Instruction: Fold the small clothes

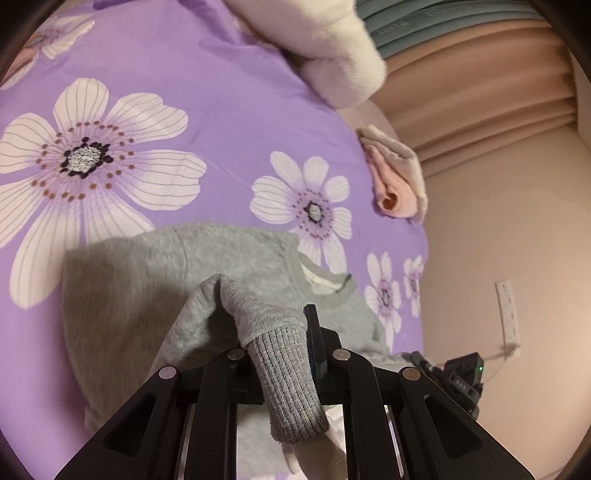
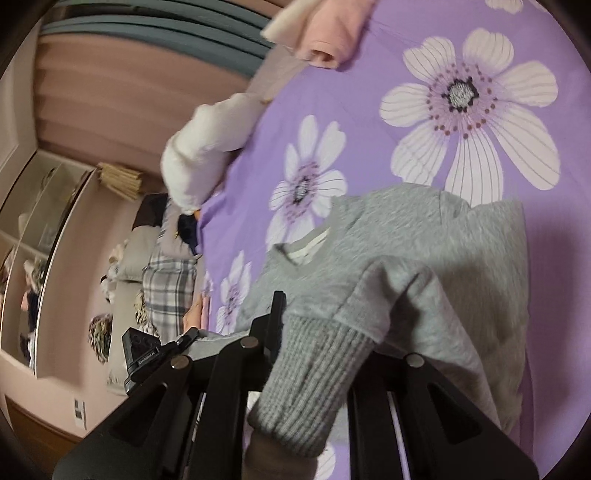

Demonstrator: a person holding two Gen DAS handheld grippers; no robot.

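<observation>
A small grey sweater (image 1: 177, 266) lies on a purple bedspread (image 1: 229, 122) printed with white flowers. My left gripper (image 1: 295, 332) is shut on one grey sleeve (image 1: 284, 380), whose ribbed cuff drapes back over the jaws. The right wrist view shows the same sweater (image 2: 424, 236) on that bedspread (image 2: 369, 110), with my right gripper (image 2: 310, 325) shut on the other sleeve (image 2: 310, 380). That ribbed cuff hangs over the gripper too. Only one black finger (image 2: 277, 314) shows beside it. Both sleeves are lifted over the sweater's body.
A folded pink and cream garment (image 1: 395, 181) lies near the bed's edge, also seen top centre (image 2: 325, 33). A fluffy white item (image 1: 332, 55) sits on the bed. Past the edge are a wall socket (image 1: 508, 310), curtains, a plaid cushion (image 2: 170, 291) and a mirror.
</observation>
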